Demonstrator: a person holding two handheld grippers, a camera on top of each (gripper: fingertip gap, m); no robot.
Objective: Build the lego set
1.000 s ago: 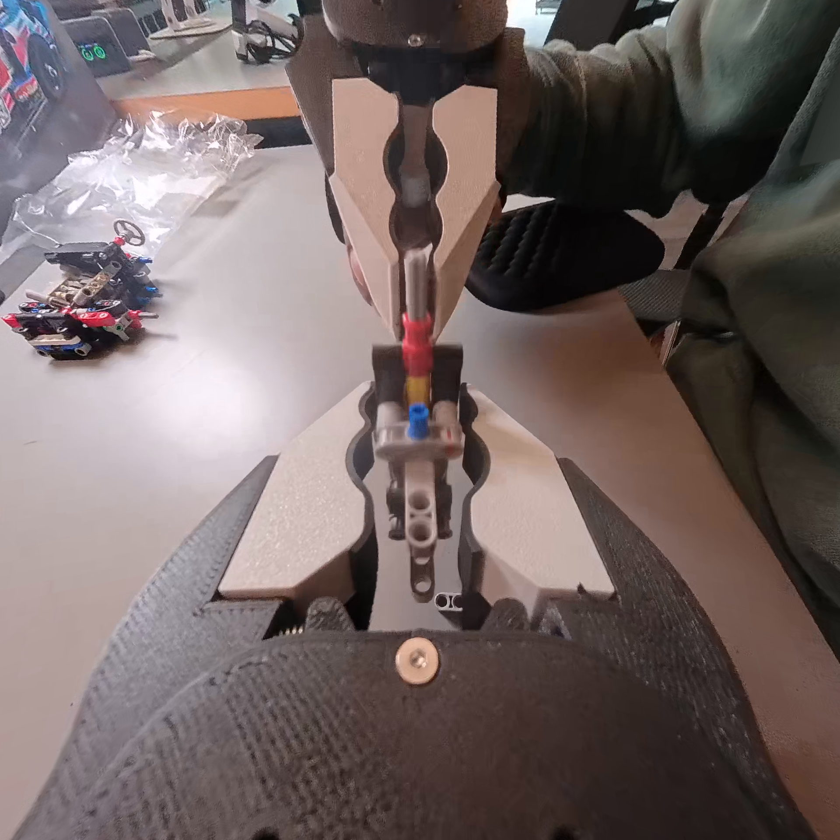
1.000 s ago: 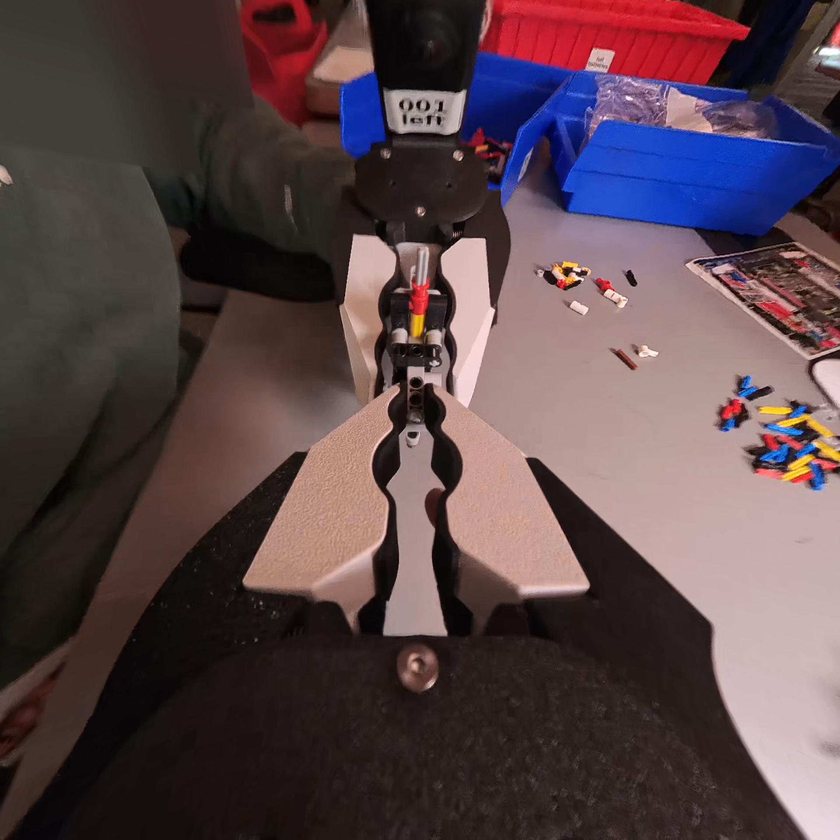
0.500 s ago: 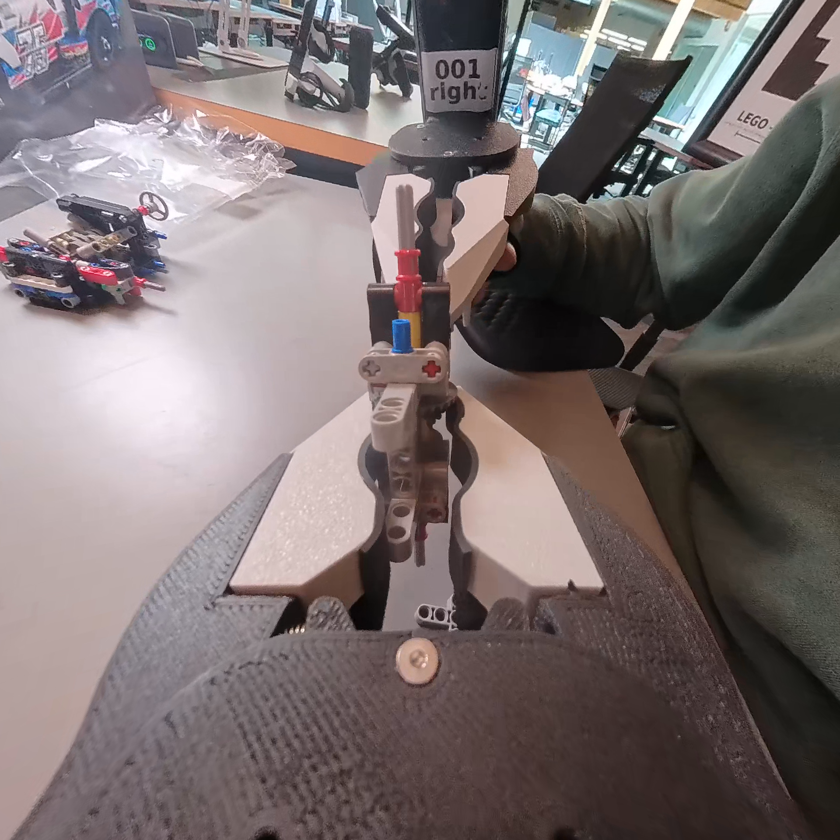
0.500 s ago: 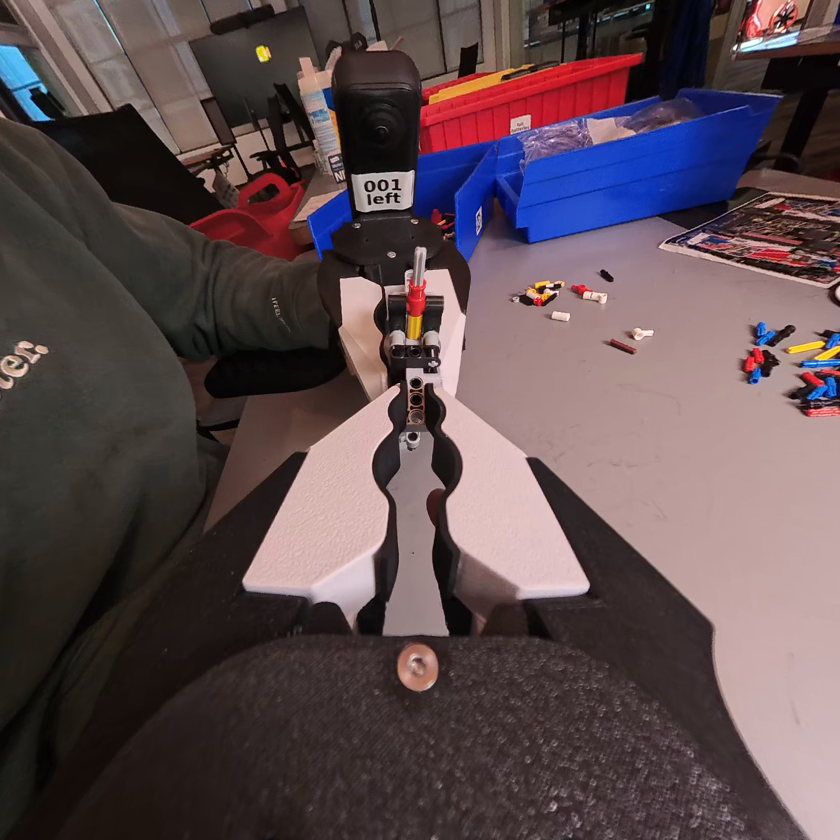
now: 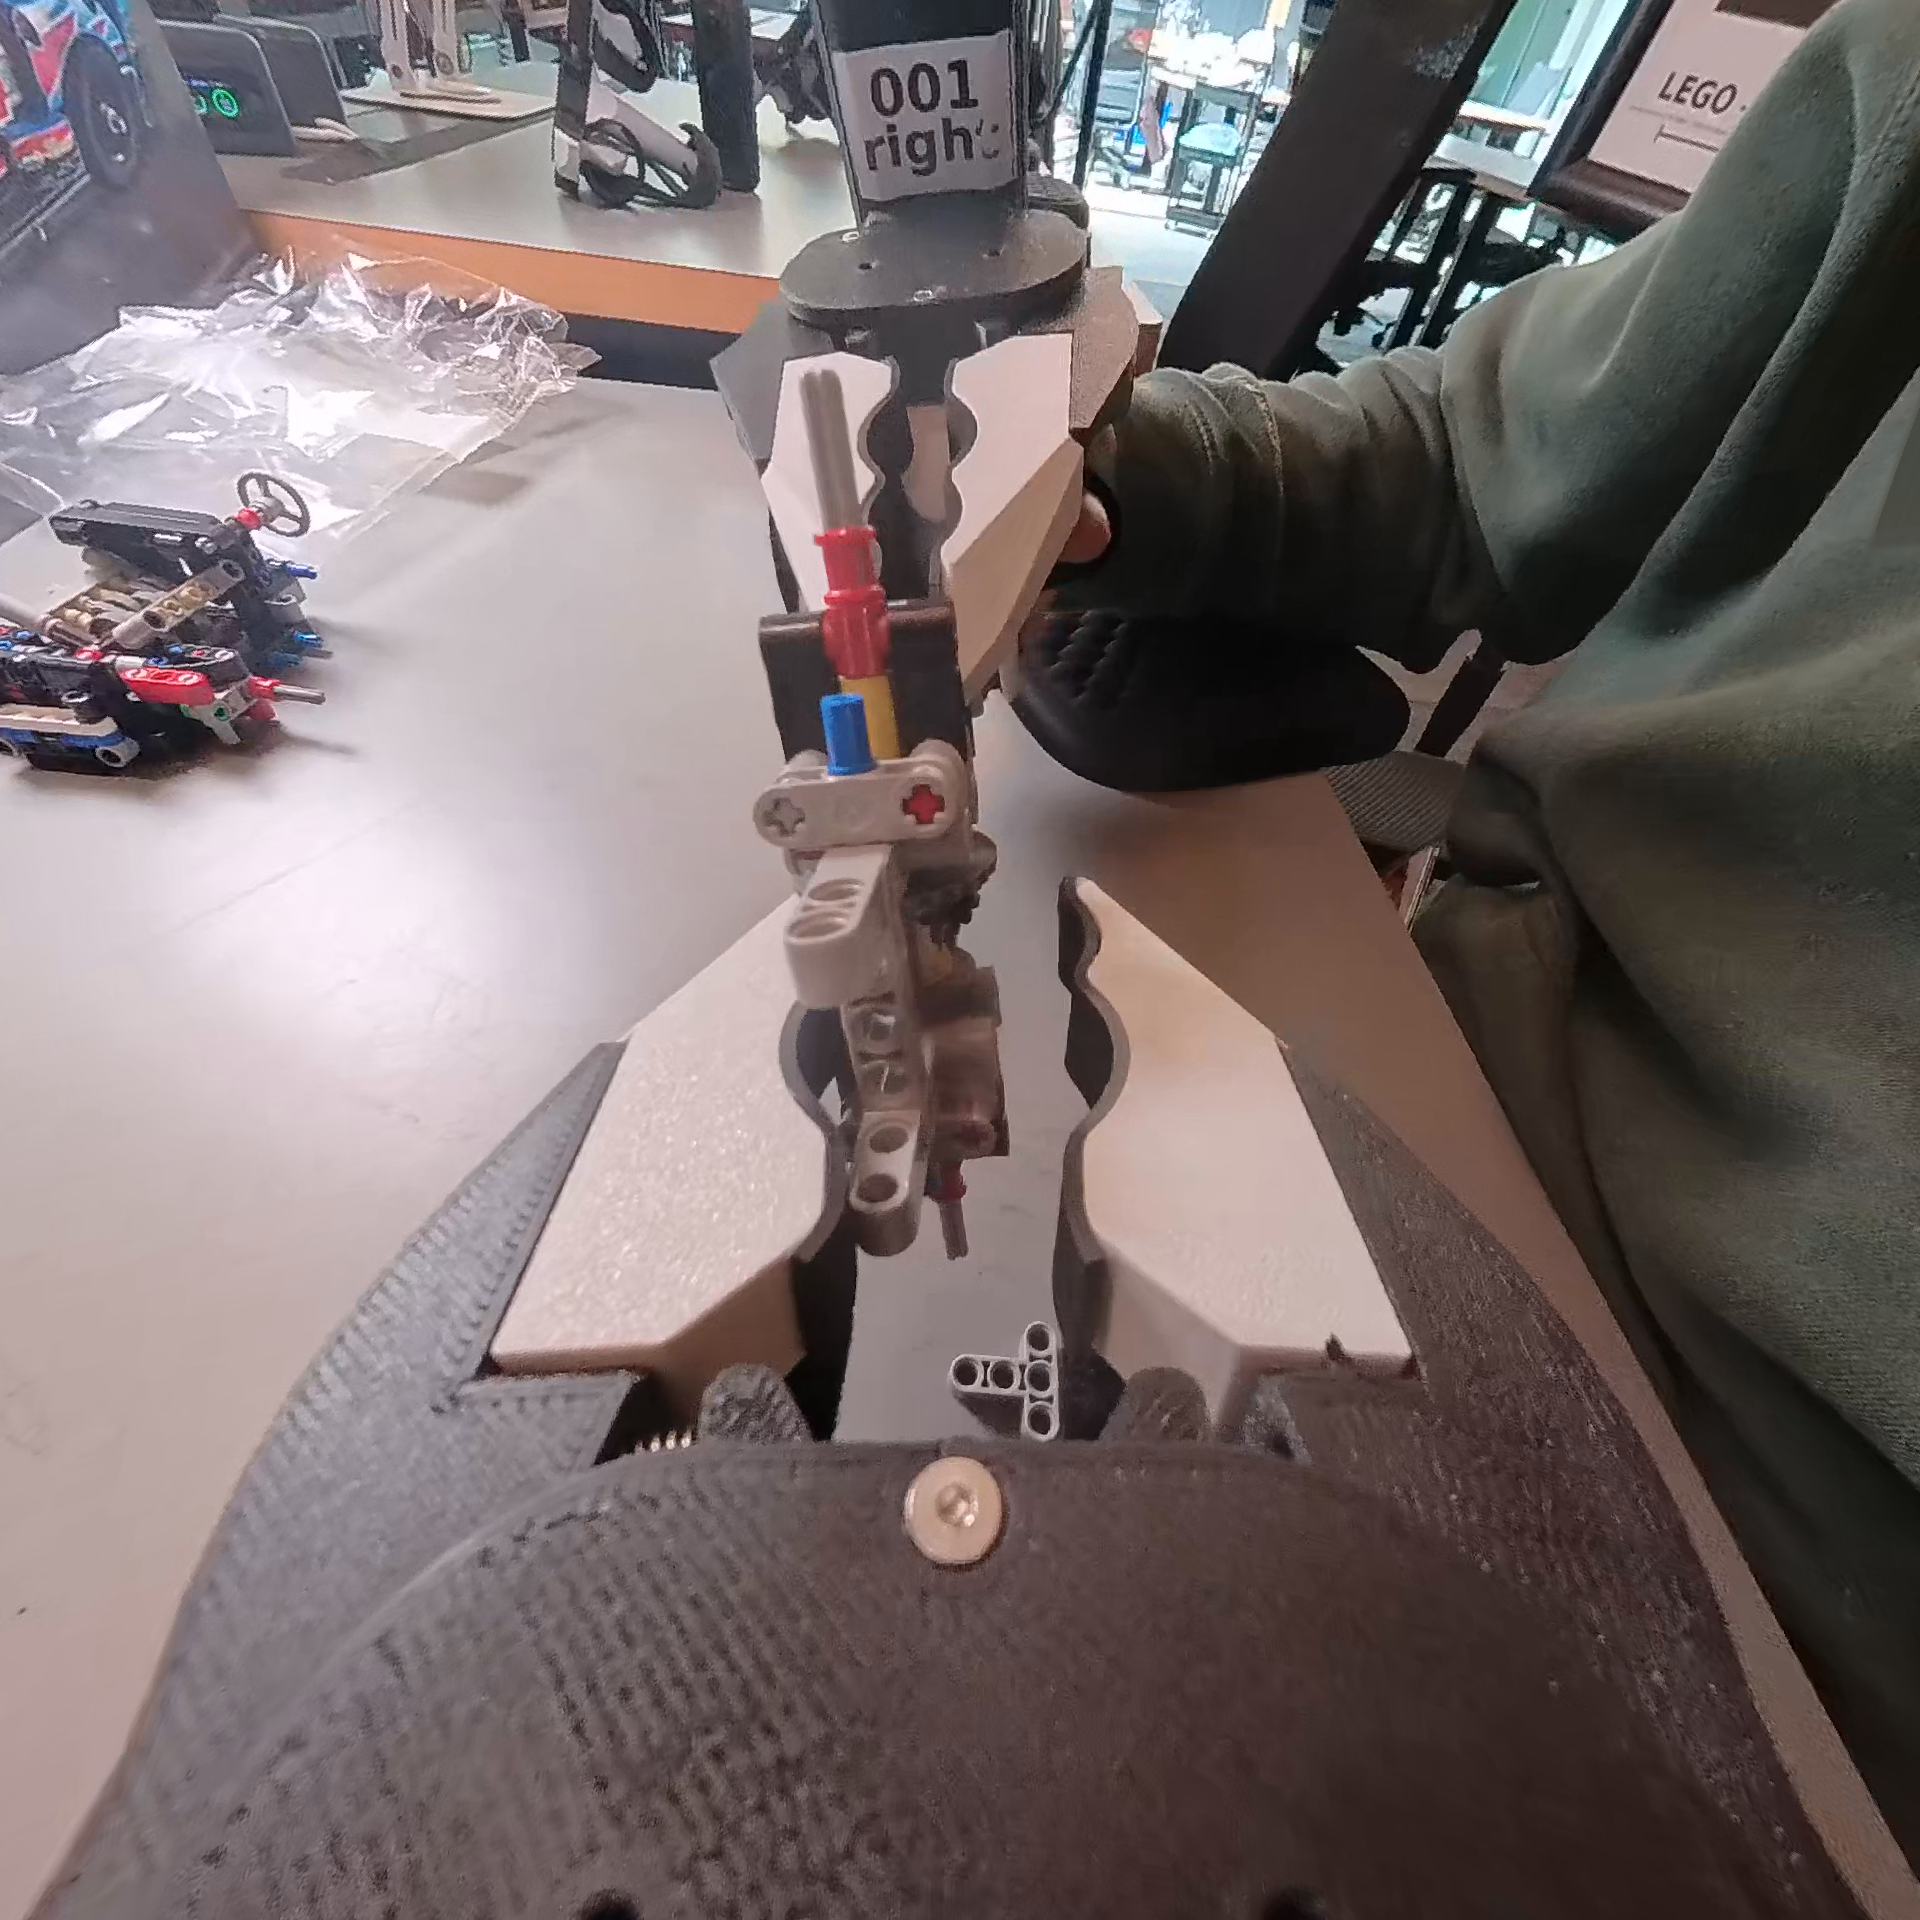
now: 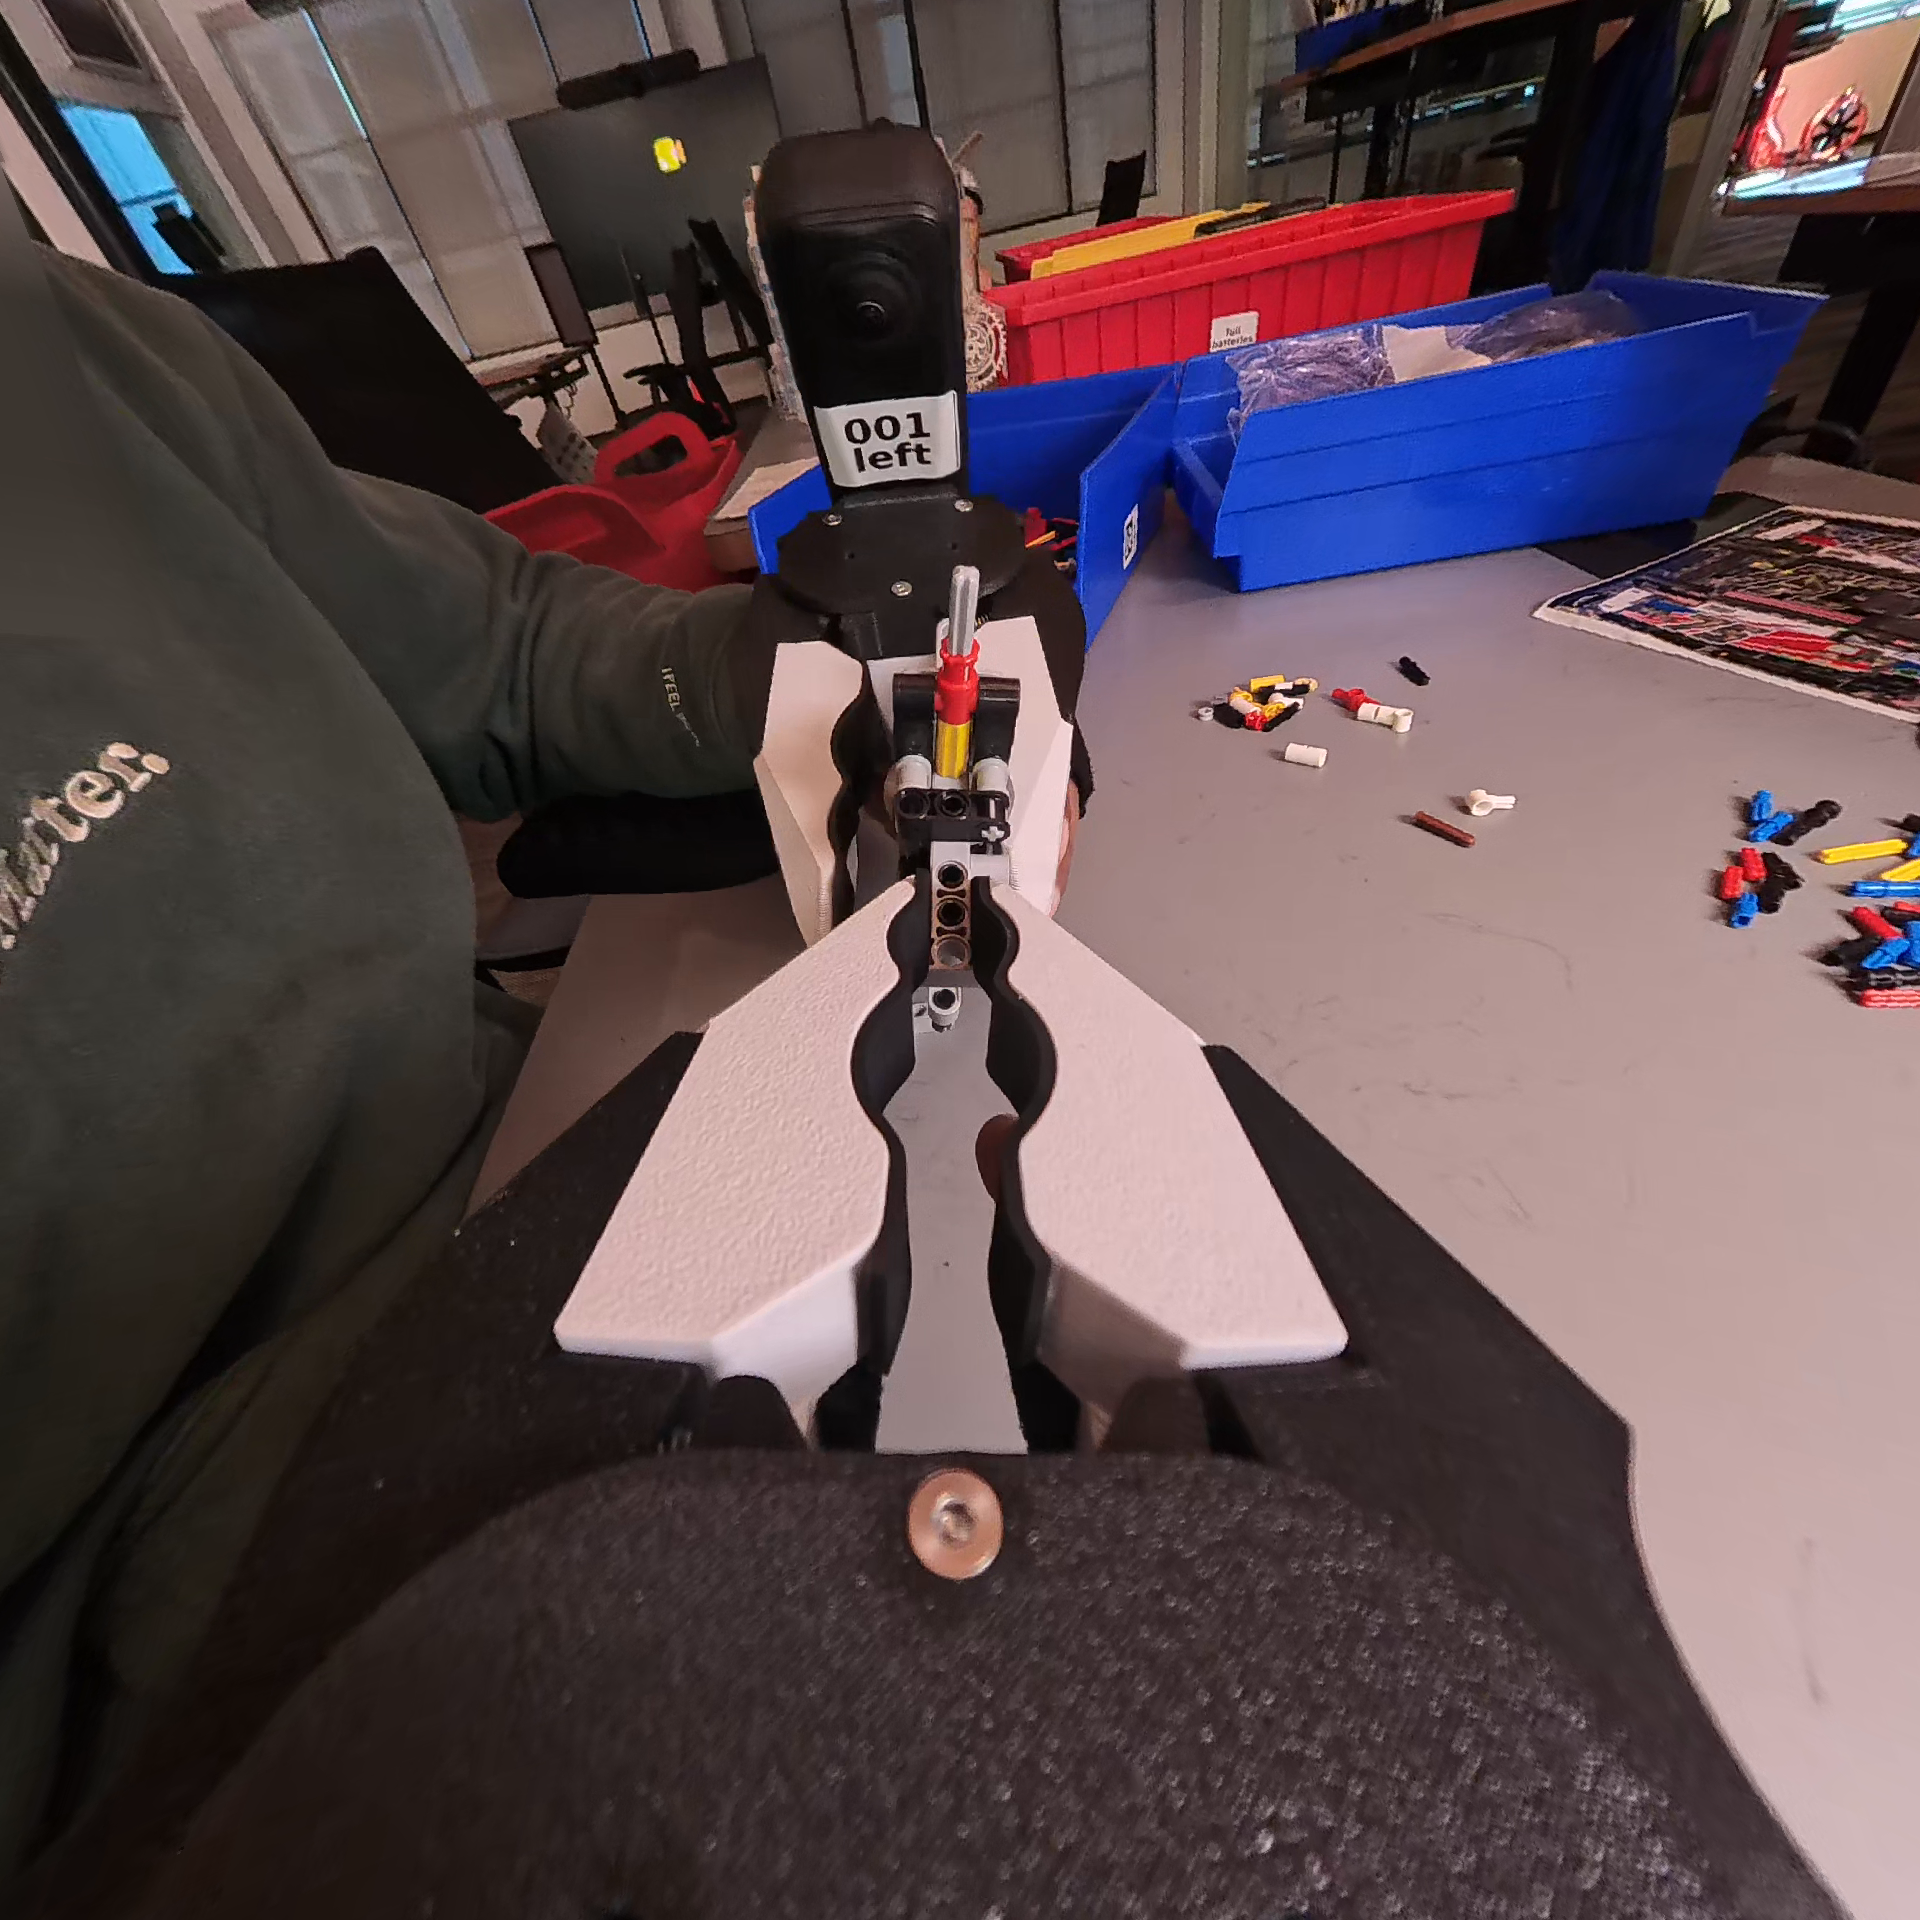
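With its jaws newly spread, left gripper [image 5: 935, 914] no longer clamps the brick assembly [image 5: 873, 831]; right gripper [image 6: 951, 914] pinches its grey beam, carrying it alone.

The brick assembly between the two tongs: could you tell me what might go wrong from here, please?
1. The left tongs stand open, with a clear gap on one side of the brick assembly; only the right tongs pinch it, by a narrow holed beam, so it might pivot or slip.
2. It hangs above the table; if dropped, the grey axle or blue pin could perhaps pop loose.
3. A small grey T-shaped piece lies right below and might get knocked.
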